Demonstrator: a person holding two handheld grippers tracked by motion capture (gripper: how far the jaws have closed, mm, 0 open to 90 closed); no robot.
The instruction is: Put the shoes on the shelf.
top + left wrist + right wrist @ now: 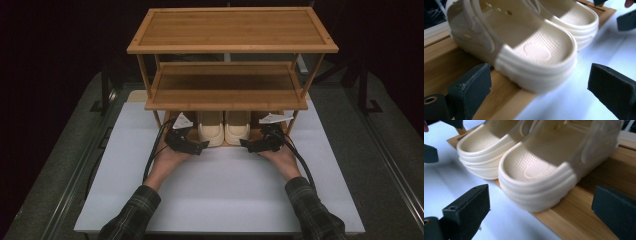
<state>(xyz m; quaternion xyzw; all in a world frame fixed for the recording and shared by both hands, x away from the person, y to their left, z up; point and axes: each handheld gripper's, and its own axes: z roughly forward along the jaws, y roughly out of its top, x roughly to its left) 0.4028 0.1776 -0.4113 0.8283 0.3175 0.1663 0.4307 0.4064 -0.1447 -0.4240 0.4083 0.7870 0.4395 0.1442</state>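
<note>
Two cream clogs stand side by side on the bottom shelf of a bamboo rack [232,30], heels toward me and jutting over the shelf's front edge. The left clog [210,131] fills the left gripper view [534,52]; the right clog [237,131] fills the right gripper view [541,175]. My left gripper [200,146] is open just left of the left clog's heel, its jaws either side of the heel [540,87]. My right gripper [247,145] is open at the right clog's heel in the same way [540,210]. Neither jaw pair touches a clog.
The rack has three wooden tiers; its middle shelf [226,90] overhangs the clogs. It stands at the far side of a white board [225,190] on a grey table. Cables trail from both grippers. Dark surroundings lie beyond.
</note>
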